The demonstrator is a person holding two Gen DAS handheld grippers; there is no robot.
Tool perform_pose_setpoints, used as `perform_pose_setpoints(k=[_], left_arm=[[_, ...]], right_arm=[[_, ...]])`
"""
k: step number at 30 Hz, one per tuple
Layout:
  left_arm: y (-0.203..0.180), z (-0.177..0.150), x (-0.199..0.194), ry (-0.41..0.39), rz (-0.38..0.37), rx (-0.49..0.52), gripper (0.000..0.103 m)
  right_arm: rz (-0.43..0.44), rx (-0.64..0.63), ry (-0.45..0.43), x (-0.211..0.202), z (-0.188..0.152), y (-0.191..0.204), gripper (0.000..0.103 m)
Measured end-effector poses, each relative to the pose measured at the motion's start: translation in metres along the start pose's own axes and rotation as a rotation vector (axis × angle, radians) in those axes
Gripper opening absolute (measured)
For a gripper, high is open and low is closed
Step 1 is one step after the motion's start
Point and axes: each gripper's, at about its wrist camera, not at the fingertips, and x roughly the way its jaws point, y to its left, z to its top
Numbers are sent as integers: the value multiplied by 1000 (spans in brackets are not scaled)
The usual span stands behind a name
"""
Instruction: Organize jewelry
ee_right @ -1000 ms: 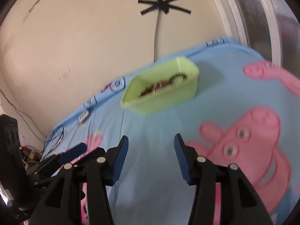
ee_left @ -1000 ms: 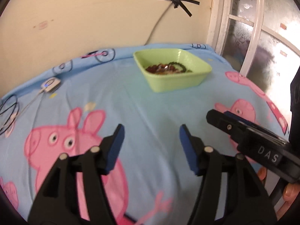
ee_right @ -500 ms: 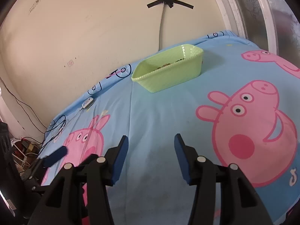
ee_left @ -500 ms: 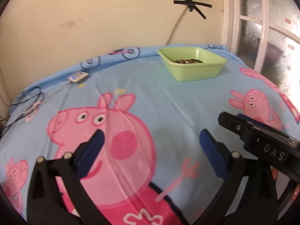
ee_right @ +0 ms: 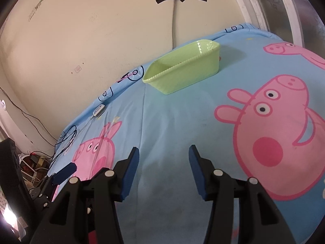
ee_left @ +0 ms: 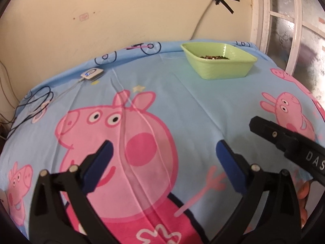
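A light green plastic tray stands at the far side of the blue cartoon-pig sheet, near the wall; dark beaded jewelry lies inside it. In the right wrist view the tray shows side-on and its contents are hidden. My left gripper is open wide and empty, low over the sheet, well short of the tray. My right gripper is open and empty, also well back from the tray. The right gripper's black body shows at the right of the left wrist view.
A small white device with a blue light and black cables lie on the sheet at the far left. A window frame borders the right side. The wall stands just behind the tray. The bed's left edge drops off to clutter.
Both grippers have pulled back and away from the green tray, which now looks smaller and farther. The left jaws have opened wider. The right jaws stay open.
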Motion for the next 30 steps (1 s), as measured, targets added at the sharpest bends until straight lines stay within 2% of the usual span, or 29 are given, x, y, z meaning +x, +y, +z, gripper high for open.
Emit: perform_pose_setpoints(k=[18,30], left_arm=[[-3,-1,-2,5,-31,-1,97],[4,-1,-5,-3,-34,-42,97]], right_arm=[[22,12,-2,-4,-1,-4,29],[40,40,12,-4,-2,-6,29]])
